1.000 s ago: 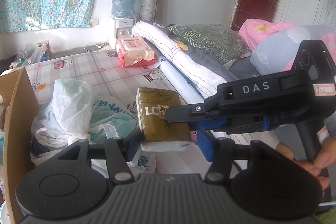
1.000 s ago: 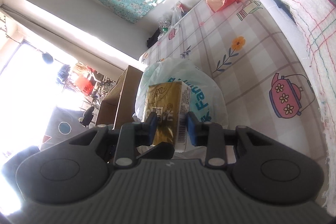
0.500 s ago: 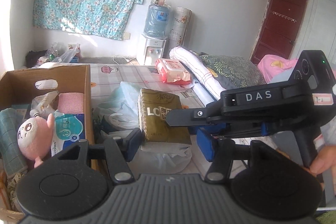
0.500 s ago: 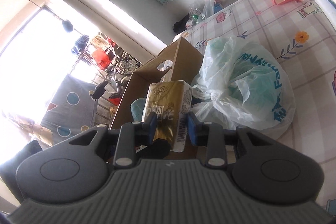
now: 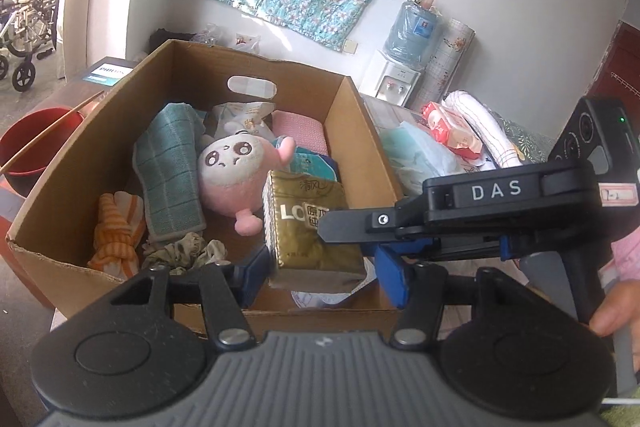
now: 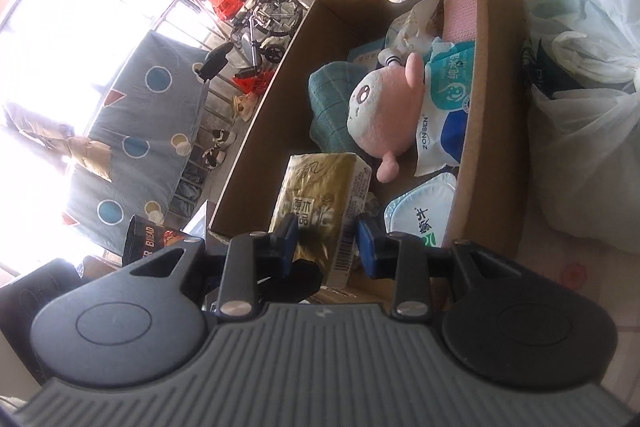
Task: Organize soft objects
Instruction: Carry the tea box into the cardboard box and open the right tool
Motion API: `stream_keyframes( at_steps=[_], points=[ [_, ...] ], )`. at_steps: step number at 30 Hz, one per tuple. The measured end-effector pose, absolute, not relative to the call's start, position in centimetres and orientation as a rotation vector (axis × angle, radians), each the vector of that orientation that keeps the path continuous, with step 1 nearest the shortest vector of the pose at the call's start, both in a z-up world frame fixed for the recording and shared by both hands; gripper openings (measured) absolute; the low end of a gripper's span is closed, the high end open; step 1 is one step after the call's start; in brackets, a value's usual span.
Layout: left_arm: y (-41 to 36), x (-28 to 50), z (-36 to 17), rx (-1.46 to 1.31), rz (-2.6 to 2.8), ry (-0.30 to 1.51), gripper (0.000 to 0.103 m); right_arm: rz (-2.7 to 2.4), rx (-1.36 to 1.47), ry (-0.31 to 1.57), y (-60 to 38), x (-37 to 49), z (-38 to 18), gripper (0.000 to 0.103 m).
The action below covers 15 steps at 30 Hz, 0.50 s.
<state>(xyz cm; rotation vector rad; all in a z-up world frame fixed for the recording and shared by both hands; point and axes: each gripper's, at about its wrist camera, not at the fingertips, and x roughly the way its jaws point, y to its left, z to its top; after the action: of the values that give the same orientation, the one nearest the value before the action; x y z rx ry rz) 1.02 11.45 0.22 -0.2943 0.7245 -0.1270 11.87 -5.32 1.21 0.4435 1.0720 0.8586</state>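
A: What does the right hand-held gripper [image 6: 326, 245] have?

B: Its blue pads are clamped on the two narrow sides of a gold tissue pack [image 6: 322, 211]. In the left wrist view the same pack [image 5: 306, 227] sits under the right tool's black finger, which reaches in from 3 o'clock.

A: And the left hand-held gripper [image 5: 324, 273]?

B: Its jaws straddle the near end of the pack. The left pad looks to be against the wrapper, while the right pad stands just off it, so it cannot be told whether that gripper really grips.

A: Where is the pack?

B: It is held above the near end of the open cardboard box [image 5: 356, 131], toward the box's right wall, clear of the things below it.

A: What lies in the box?

B: A pink plush toy [image 5: 236, 171] is at the middle, just at 11 o'clock of the pack. A teal towel [image 5: 168, 171] leans at 9 o'clock of the toy, and an orange striped cloth [image 5: 116, 231] lies at 7 o'clock of the towel, in the near left corner. A pink cloth [image 5: 298, 129] rests against the far wall, and a blue and white wipes pack [image 6: 444, 115] lies along the right wall.

A: Outside the box?

B: Plastic bags [image 6: 580, 131] are heaped on the bed at 3 o'clock, just beside the right wall.
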Motion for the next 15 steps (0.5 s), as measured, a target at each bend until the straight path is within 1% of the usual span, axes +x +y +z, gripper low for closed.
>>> stream_keyframes(
  at_steps=[4,6,11,15],
  points=[
    [12.0,1.6,-0.8,-0.311,-0.137,0.768,0.059,0.848,0.376,1.077,-4.1,12.6,1.7,0.031],
    [12.4,1.7,-1.1,-0.318,-0.144,0.779,0.064,0.829,0.329,1.070,-3.7,12.6,2.0,0.031],
    [12.1,1.9,-1.5,-0.281,-0.148,0.784,0.073,0.809,0.273,1.055,-3.5,12.4,2.0,0.031],
    [12.1,1.7,-1.4,-0.285,-0.147,0.781,0.074,0.806,0.283,1.051,-3.9,12.5,2.3,0.031]
  ],
)
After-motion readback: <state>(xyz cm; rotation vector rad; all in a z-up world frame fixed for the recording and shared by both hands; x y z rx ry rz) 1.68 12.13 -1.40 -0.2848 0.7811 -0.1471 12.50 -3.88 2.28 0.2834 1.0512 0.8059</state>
